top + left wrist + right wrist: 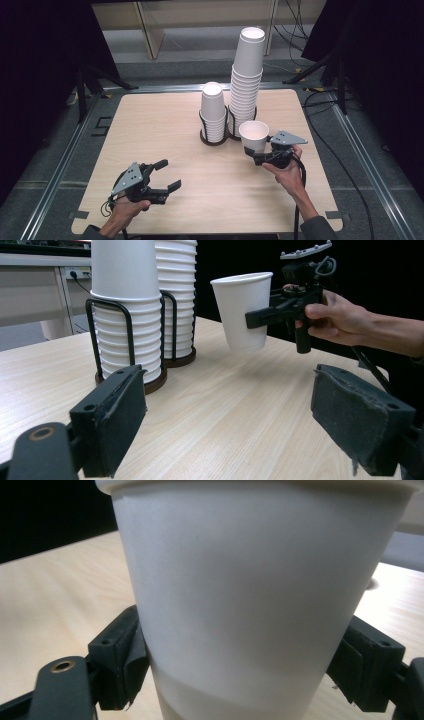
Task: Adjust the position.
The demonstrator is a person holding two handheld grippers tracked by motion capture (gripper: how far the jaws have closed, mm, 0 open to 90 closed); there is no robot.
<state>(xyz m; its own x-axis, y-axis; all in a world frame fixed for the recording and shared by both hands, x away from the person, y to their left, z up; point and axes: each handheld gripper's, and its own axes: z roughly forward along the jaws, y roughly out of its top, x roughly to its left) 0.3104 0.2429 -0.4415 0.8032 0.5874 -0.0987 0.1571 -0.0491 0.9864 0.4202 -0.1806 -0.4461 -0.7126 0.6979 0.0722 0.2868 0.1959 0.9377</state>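
Paper cup [254, 135]: upright, mouth up, clear of the table [150, 130], clamped at mid-wall between both jaws of the right tongs [256, 150]. In the right gripper view the pads press on either side of the cup wall.

Just beyond the right tongs is the tall cup stack [246, 75]. The short cup stack [213, 112] stands beside it. Each sits in a black wire holder [215, 137].

Left tongs [169, 174]: released, nothing between the jaws, low over the near table and well apart from the cup.

Step (judged): a single cup in carry beside the stacks.

Next: if nesting, lift above the short stack's rim, centre, then lower. If setting down, lower it flat before letting go. Keep the squeeze light, since the wall will likely buckle.
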